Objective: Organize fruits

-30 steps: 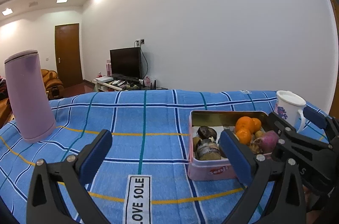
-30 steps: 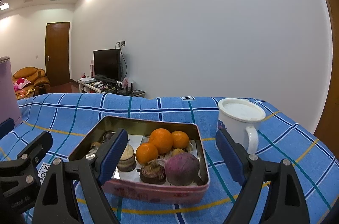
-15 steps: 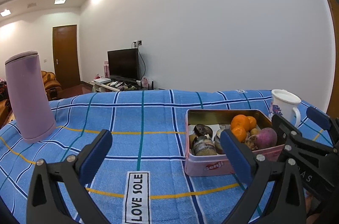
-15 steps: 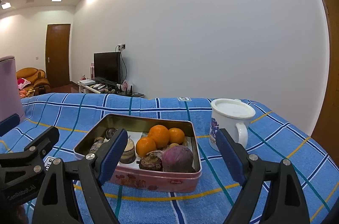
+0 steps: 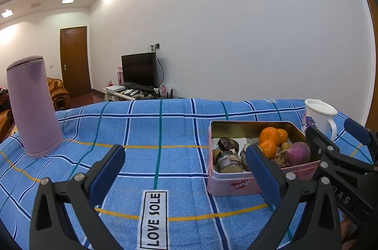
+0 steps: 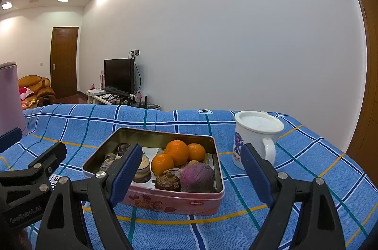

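A pink tin (image 6: 174, 200) stands on the blue checked cloth. It holds three oranges (image 6: 177, 150), a round purple fruit (image 6: 197, 176), a brown bulb (image 6: 168, 181) and several dark pieces on its left side. My right gripper (image 6: 191, 167) hovers just in front of the tin, open, with nothing between its blue pads. In the left wrist view the tin (image 5: 238, 183) sits to the right. My left gripper (image 5: 184, 165) is open over bare cloth, and its right finger overlaps the tin's near corner. The right gripper (image 5: 342, 155) shows at that view's right edge.
A tall lilac tumbler (image 5: 33, 108) stands at the far left of the cloth. A white lidded mug (image 6: 256, 136) stands just right of the tin. A LOVE SOLE label (image 5: 153, 219) lies on the cloth (image 5: 160, 131). A wall and a TV stand lie beyond.
In the right wrist view the tin now sits slightly farther off and is seen from a lower angle. Both grippers' jaws stand as wide as before.
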Available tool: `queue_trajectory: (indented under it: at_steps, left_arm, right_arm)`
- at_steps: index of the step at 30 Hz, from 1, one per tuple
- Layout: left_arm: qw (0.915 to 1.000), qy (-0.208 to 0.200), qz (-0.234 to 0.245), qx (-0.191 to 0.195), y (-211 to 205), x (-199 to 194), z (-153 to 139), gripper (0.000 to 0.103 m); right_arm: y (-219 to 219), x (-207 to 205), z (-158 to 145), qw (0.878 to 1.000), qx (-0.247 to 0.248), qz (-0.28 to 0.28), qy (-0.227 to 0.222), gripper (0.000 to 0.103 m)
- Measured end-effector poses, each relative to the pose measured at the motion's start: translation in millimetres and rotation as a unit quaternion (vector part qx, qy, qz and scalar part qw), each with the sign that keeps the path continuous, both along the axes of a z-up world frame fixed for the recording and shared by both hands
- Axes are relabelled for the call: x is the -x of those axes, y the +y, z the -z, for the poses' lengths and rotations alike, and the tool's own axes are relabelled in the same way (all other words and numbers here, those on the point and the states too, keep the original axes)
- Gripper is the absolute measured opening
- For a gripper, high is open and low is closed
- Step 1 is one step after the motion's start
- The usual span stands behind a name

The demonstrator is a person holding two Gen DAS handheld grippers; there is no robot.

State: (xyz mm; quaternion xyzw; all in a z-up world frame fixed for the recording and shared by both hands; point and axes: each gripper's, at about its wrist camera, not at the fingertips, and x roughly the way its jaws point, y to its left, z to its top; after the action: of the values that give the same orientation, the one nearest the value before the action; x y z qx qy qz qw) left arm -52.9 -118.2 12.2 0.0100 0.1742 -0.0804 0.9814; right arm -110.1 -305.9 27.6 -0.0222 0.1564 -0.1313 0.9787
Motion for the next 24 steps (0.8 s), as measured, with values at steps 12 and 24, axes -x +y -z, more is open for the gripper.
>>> queue_trajectory:
  at_steps: [12, 24]
  left_arm:
    - [1.0000, 0.004, -0.002, -0.002, 0.0, -0.2, 0.5, 0.103]
    - [1.0000, 0.004, -0.005, -0.002, 1.2, 0.0, 0.5, 0.103]
  right_arm:
    - [0.2, -0.3, 0.0, 1.000, 0.000, 0.000, 0.000, 0.086]
    - [0.2, -0.1, -0.2, 1.000, 0.000, 0.000, 0.000, 0.086]
